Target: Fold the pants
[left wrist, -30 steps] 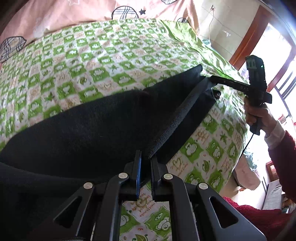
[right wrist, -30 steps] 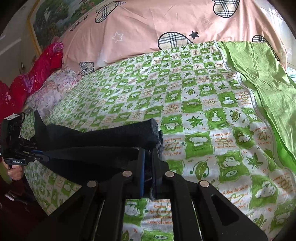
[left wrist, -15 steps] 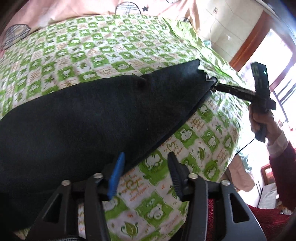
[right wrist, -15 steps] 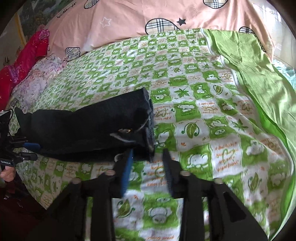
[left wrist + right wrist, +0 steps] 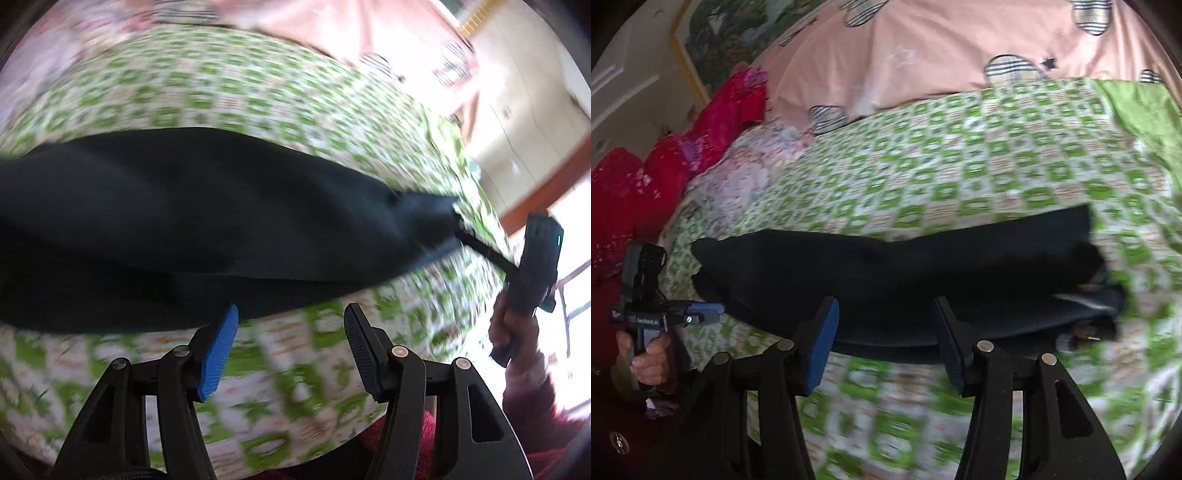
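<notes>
I see my left tongs (image 5: 291,328) spread wide, gripping nothing. My right tongs (image 5: 886,325) are wide apart too. The long black fabric pants (image 5: 192,221) lie just ahead of both tips, folded lengthwise on the green-and-white checked bedsheet (image 5: 979,173).

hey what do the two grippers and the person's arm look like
Both grippers, left and right, are black plastic frames with silver rivets; each has one blue ribbed finger pad and one dark. The right hand shows a white cuff under a red fuzzy sleeve.
</notes>
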Action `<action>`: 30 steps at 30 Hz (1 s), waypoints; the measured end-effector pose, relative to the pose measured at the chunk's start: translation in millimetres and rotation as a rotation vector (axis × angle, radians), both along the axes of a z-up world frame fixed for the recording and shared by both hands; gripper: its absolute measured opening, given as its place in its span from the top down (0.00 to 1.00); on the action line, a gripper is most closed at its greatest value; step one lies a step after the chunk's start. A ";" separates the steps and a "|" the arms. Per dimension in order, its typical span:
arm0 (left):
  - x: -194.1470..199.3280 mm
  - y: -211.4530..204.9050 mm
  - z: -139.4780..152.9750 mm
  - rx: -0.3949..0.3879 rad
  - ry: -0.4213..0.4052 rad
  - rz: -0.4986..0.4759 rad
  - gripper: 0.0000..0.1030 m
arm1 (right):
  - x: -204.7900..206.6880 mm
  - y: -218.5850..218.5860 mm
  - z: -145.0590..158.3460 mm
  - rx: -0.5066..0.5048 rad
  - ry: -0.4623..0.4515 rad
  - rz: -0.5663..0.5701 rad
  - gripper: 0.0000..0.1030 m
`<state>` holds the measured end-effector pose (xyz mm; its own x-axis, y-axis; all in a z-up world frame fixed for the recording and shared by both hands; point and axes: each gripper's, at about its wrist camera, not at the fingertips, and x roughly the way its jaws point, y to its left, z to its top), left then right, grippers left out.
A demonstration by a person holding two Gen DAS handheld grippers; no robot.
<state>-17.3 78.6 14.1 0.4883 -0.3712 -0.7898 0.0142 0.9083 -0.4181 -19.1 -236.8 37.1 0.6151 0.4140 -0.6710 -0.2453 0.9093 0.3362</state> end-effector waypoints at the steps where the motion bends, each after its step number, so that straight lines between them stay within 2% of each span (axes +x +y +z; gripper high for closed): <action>1: -1.7 10.9 0.2 -0.009 0.002 0.030 0.41 | 3.8 10.1 -1.8 0.008 0.001 0.023 0.48; 9: -10.1 96.0 -2.9 -0.049 0.016 0.280 0.41 | 21.2 94.4 -9.6 0.002 -0.006 0.209 0.48; 17: -6.1 168.2 1.5 -0.060 0.009 0.497 0.36 | 28.6 179.1 -20.2 -0.117 -0.026 0.398 0.48; 26: 6.8 205.7 -10.2 -0.148 0.033 0.625 0.35 | 35.6 249.4 -39.3 -0.299 -0.077 0.559 0.48; 30: 7.1 210.6 -16.3 -0.169 0.031 0.653 0.37 | 40.4 263.7 -48.5 -0.387 -0.110 0.564 0.48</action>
<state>-10.2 289.2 -2.3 0.6328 -0.1273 -0.7638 -0.5295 0.6485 -0.5468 21.3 26.9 -11.4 0.4492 0.4340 -0.7809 -0.7299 0.6823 -0.0407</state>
